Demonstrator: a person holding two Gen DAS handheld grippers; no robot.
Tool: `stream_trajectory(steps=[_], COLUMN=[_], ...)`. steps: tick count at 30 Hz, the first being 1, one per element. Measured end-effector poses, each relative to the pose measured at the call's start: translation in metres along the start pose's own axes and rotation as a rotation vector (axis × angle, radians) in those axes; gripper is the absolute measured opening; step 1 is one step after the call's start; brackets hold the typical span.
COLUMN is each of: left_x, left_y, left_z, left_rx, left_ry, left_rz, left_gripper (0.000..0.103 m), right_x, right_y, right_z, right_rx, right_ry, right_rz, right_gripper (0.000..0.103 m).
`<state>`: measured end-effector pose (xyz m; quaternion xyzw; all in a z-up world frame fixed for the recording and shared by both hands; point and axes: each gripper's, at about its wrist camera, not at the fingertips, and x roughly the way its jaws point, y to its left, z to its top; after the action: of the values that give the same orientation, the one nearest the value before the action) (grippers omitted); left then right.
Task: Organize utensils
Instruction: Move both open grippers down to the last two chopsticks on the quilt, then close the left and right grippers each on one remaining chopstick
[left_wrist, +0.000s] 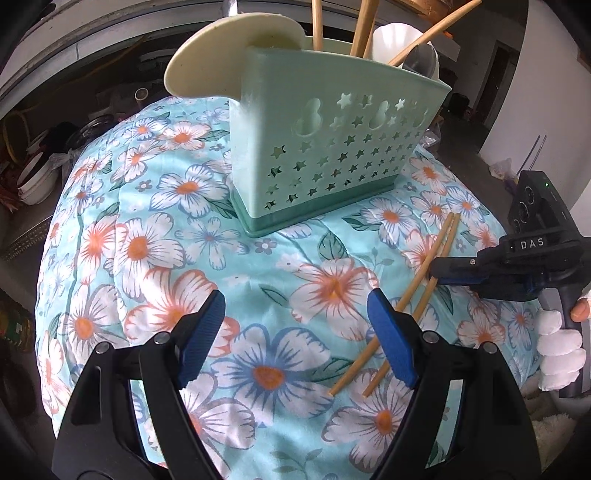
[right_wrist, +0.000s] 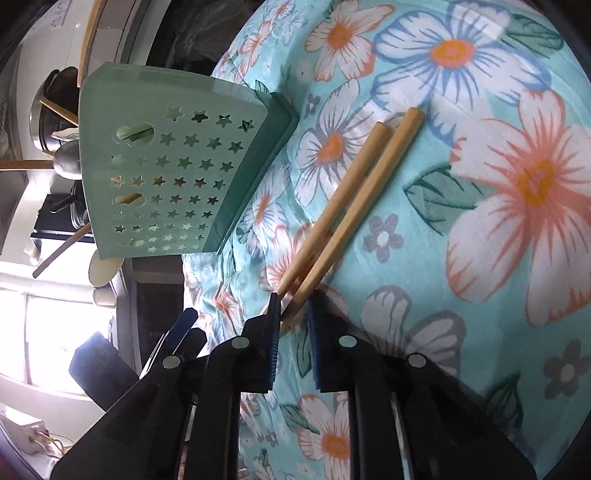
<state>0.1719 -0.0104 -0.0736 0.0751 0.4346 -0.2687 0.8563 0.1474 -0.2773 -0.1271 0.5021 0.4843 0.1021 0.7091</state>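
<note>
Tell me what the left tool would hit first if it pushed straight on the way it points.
Probably the floral cloth just ahead of the open left tool; the green utensil holder stands beyond it, though depth is hard to judge.

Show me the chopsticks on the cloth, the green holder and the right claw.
chopsticks (right_wrist: 354, 192): right wrist view, mid-shaft of the pair.
holder (left_wrist: 325, 155): left wrist view, star-punched front wall.
right claw (right_wrist: 293, 314): right wrist view, between its tips, pinching the chopsticks.
</note>
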Motion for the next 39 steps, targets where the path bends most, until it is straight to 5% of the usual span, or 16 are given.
stream_trajectory(steps=[15, 28, 39], left_x=[0.007, 0.035, 0.059], left_y=[-0.012, -0.071, -0.104], left_z=[0.002, 0.012, 0.007], left_rx=[-0.006, 0.181, 0.343], left_ry=[0.02, 0.033, 0.065], left_rz=[-0.028, -0.073, -0.053], left_gripper=[0.075, 0.075, 0.034], right_x=[-0.027, -0.07, -0.069], right_y=[-0.007, -0.04, -0.039], right_z=[-0.005, -0.017, -0.019], right_rx=[-0.031, 0.04, 0.028], right_ry=[-0.021, -0.092, -0.101], right_rz=[-0.047, -0.057, -0.057], right_gripper=[0.013, 0.013, 0.013])
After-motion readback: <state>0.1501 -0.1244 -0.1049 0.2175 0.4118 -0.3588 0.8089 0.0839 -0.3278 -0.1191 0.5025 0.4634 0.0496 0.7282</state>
